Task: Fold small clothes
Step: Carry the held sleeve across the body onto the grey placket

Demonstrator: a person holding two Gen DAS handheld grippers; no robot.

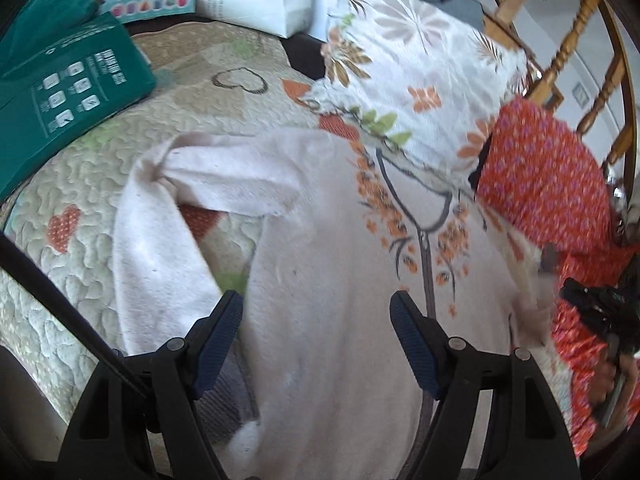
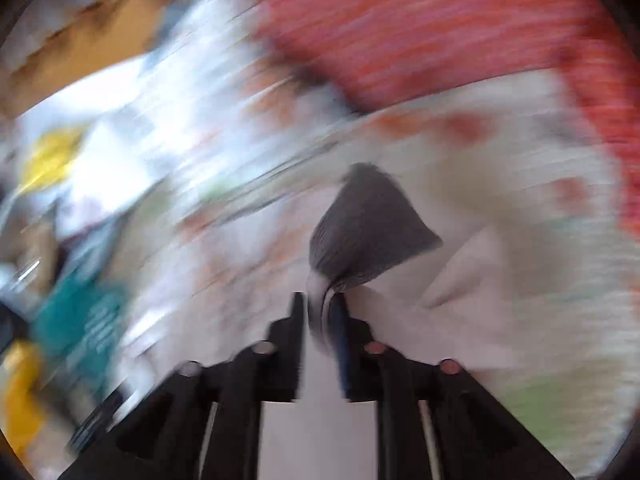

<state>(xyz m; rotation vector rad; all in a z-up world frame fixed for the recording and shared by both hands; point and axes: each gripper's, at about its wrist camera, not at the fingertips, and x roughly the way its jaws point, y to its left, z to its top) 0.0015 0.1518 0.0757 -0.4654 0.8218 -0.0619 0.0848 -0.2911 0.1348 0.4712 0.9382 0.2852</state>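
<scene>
Hovering low over the top (image 1: 332, 280), your left gripper (image 1: 316, 340) stands wide, its pads on either side of the pink fabric, closed on nothing. The top lies spread on the quilt (image 1: 80, 208), one sleeve (image 1: 224, 176) folded across, a floral pillow (image 1: 412, 80) at its far edge. Print on the green box (image 1: 68, 88) far left is too small to read. Your right gripper (image 2: 318, 316) pinches the grey cuff (image 2: 368, 232); that view is badly blurred.

Right claw (image 2: 320, 308) pinching grey cuff (image 2: 368, 232), blurred surroundings
</scene>
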